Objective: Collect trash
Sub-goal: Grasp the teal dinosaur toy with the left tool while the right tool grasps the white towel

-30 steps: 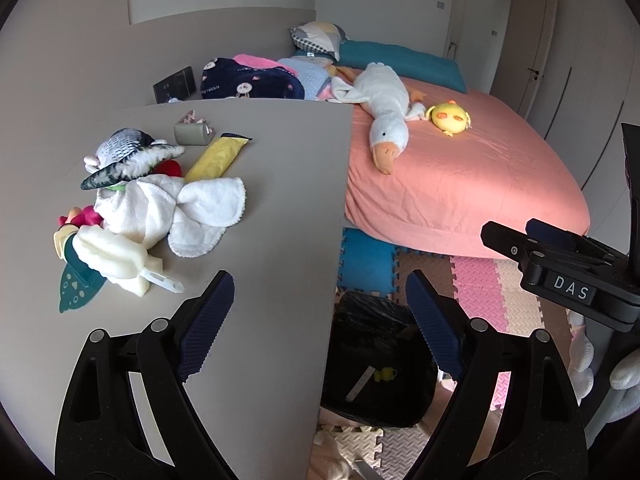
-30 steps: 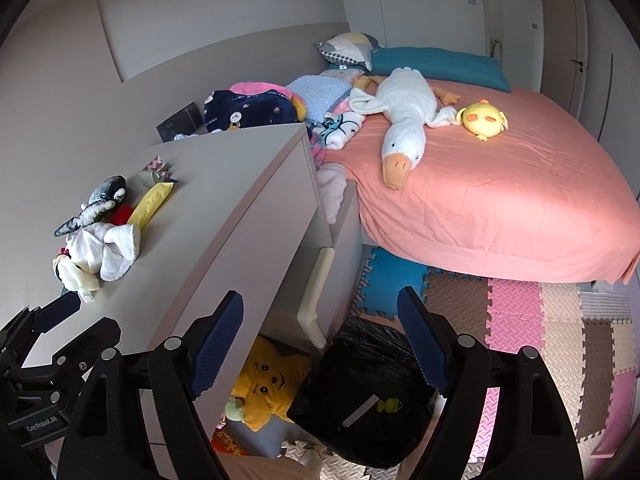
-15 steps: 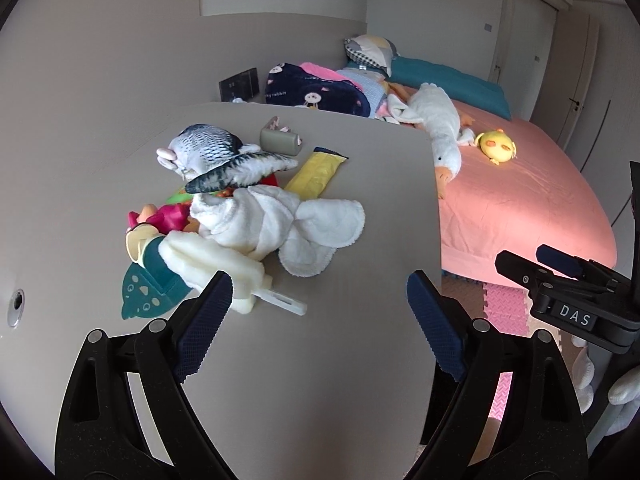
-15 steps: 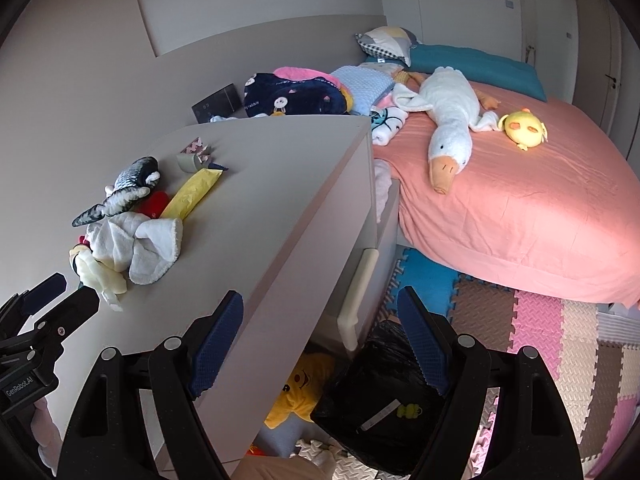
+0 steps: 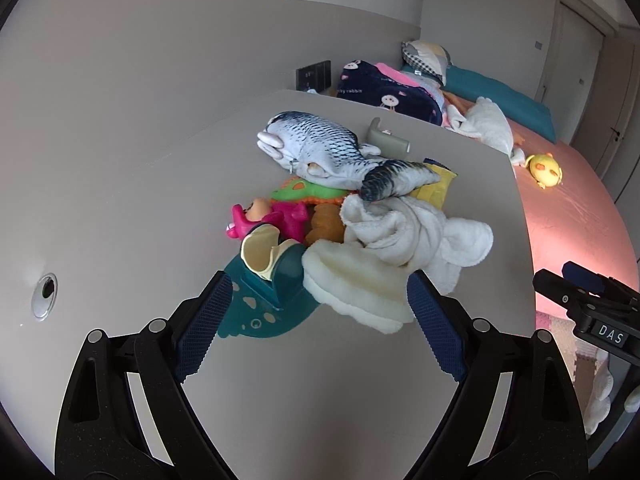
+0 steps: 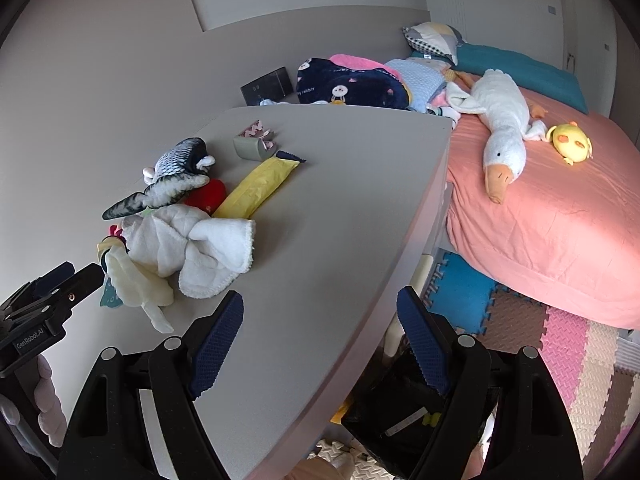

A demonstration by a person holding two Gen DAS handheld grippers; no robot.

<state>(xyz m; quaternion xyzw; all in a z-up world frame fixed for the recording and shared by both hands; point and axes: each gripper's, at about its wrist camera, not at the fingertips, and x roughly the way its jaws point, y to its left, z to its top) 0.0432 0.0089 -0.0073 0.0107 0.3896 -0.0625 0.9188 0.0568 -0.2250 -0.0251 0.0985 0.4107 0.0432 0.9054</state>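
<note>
A pile lies on the grey tabletop [image 5: 120, 208]: a plush fish [image 5: 320, 150], a white cloth [image 5: 416, 228], a cream cloth [image 5: 352, 284], a teal bib-like piece [image 5: 264, 308] and a pink toy [image 5: 268, 220]. A yellow wrapper [image 6: 260, 186] and a small grey item [image 6: 250, 148] with a pink scrap lie beside it. My left gripper [image 5: 318, 294] hangs open just before the pile's near edge, holding nothing. My right gripper [image 6: 320, 300] is open and empty over the table's front edge. A black trash bag [image 6: 400, 412] sits on the floor below it.
A bed with a pink sheet [image 6: 560, 220] stands to the right, with a plush goose [image 6: 502, 128], a yellow chick toy [image 6: 570, 144] and folded blankets [image 6: 352, 84]. Foam mats [image 6: 568, 340] cover the floor. A cable hole [image 5: 45, 296] is in the tabletop at the left.
Both grippers have swung left over the table. The pile now fills the left wrist view, close to the open jaws. The trash bag has slid to the bottom of the right wrist view.
</note>
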